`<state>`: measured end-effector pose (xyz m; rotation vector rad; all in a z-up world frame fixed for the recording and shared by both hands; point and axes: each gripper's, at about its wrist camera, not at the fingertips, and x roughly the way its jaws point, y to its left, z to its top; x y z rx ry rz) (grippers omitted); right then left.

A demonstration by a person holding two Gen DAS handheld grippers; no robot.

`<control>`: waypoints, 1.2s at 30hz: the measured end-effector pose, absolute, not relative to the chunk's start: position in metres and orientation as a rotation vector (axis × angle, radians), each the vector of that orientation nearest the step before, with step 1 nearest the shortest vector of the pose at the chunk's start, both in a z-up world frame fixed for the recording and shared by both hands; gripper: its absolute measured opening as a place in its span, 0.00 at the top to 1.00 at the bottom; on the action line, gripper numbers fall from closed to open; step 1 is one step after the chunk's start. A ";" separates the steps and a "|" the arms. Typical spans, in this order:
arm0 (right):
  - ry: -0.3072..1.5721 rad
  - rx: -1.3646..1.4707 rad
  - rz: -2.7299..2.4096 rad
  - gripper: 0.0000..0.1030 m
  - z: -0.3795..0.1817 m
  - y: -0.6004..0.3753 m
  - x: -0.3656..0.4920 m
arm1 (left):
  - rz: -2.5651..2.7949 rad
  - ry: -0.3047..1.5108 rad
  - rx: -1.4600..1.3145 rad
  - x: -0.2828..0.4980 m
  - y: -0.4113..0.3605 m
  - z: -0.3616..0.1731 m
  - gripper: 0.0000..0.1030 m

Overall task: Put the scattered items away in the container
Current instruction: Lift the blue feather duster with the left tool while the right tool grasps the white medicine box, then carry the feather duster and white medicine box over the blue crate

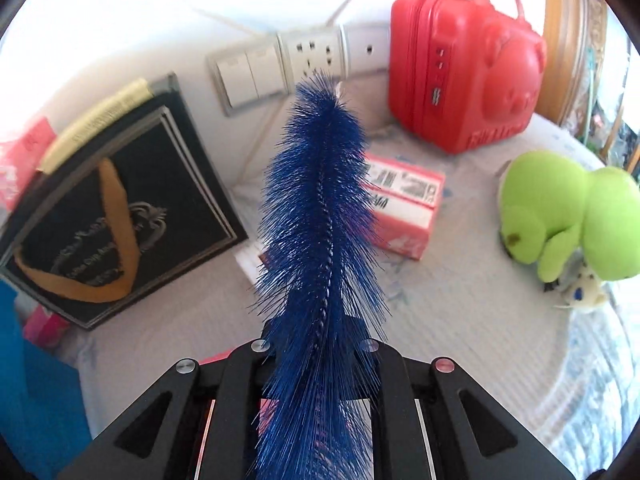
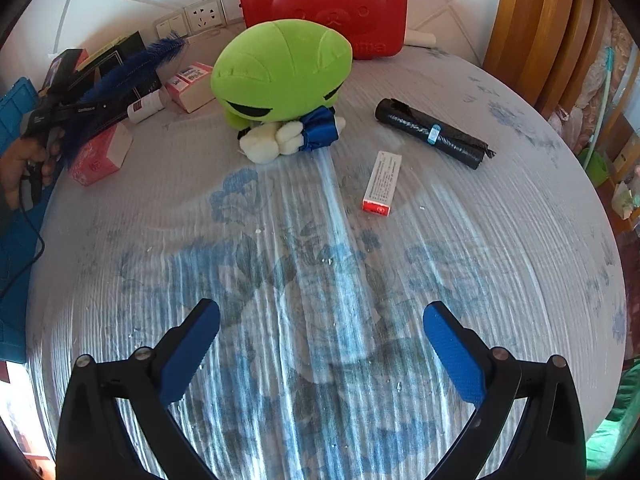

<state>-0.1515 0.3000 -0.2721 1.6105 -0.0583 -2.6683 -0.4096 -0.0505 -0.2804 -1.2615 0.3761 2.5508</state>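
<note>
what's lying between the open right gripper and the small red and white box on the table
Nothing: in the right wrist view, only bare blue-flowered tablecloth lies between the right gripper and the small red-and-white box.

Barcode label on pink box [image 1: 404, 200], text too blurred to read

The left wrist view is taken from low over the table's left side, aimed toward the wall sockets [image 1: 316, 54], with a blue brush [image 1: 320, 216] filling the centre at close range and the green frog toy [image 1: 560, 212] seen off to the right. The right wrist view is set higher and further back from the frog toy [image 2: 280, 68], facing it across the patterned tablecloth [image 2: 304, 288]. The frog toy, the red case [image 1: 464, 64] [image 2: 324, 4], the sockets [image 2: 204, 16] and the brush [image 2: 132, 68] are shared by both views.
</note>
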 end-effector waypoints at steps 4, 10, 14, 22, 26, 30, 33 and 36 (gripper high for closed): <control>-0.052 1.612 -2.704 0.00 -0.274 0.306 -0.171 | 2.590 0.328 -1.228 -0.381 -0.057 -0.261 0.89; -0.028 1.629 -2.781 0.00 -0.289 0.321 -0.212 | 2.630 0.328 -1.200 -0.337 -0.065 -0.243 0.89; -0.051 1.673 -2.811 0.00 -0.310 0.333 -0.241 | 2.651 0.294 -1.211 -0.313 -0.069 -0.234 0.89; -0.095 1.754 -2.841 0.39 -0.340 0.346 -0.281 | 2.693 0.252 -1.253 -0.265 -0.085 -0.218 0.88; -0.125 1.779 -2.831 0.51 -0.348 0.348 -0.285 | 2.718 0.244 -1.266 -0.252 -0.092 -0.212 0.88; -0.131 1.771 -2.819 0.74 -0.347 0.344 -0.284 | 2.742 0.227 -1.269 -0.242 -0.099 -0.203 0.88; -0.172 1.759 -2.782 0.75 -0.342 0.342 -0.281 | 2.750 0.222 -1.276 -0.234 -0.100 -0.195 0.88; -0.169 1.744 -2.762 0.75 -0.332 0.338 -0.271 | 2.762 0.208 -1.267 -0.223 -0.101 -0.186 0.88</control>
